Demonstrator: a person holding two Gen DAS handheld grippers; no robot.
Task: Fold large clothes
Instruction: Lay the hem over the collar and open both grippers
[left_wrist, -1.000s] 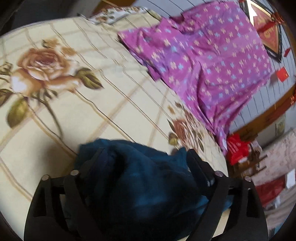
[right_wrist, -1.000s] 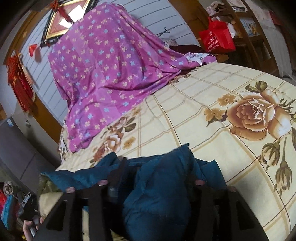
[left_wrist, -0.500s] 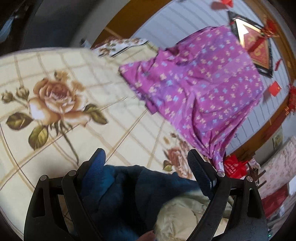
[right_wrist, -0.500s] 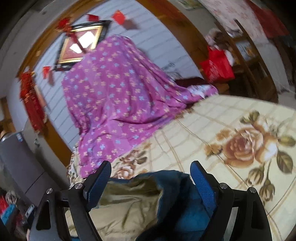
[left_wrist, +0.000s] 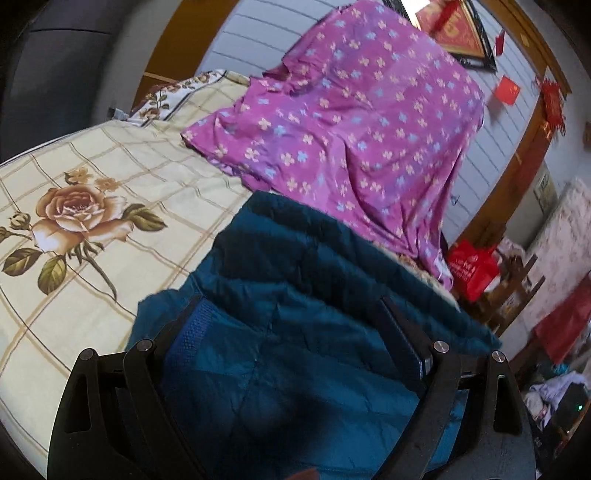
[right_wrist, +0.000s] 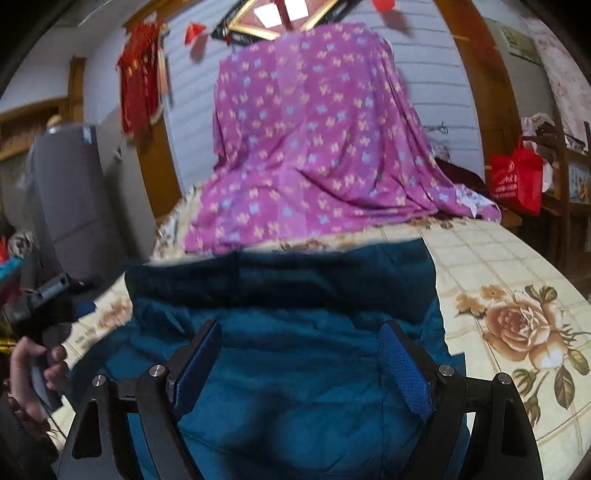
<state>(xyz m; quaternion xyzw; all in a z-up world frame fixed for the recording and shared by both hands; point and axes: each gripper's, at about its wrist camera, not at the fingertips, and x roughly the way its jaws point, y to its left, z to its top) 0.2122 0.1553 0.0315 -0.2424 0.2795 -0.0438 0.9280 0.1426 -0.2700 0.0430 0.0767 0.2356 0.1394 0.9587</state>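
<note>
Lying spread flat on the bed (right_wrist: 517, 266), the teal padded jacket (right_wrist: 295, 350) presents a smooth surface for folding. The left gripper (left_wrist: 291, 332) and right gripper (right_wrist: 299, 354) hover above it, both spread wide, pinching nothing.

The jacket (left_wrist: 295, 332) is teal blue, quilted. The bedsheet (left_wrist: 110, 192) is cream with a tan grid and brown roses with green leaves. The cloth (right_wrist: 314, 147) is purple with small yellow and blue flowers. The bag (right_wrist: 517, 181) is red.
</note>
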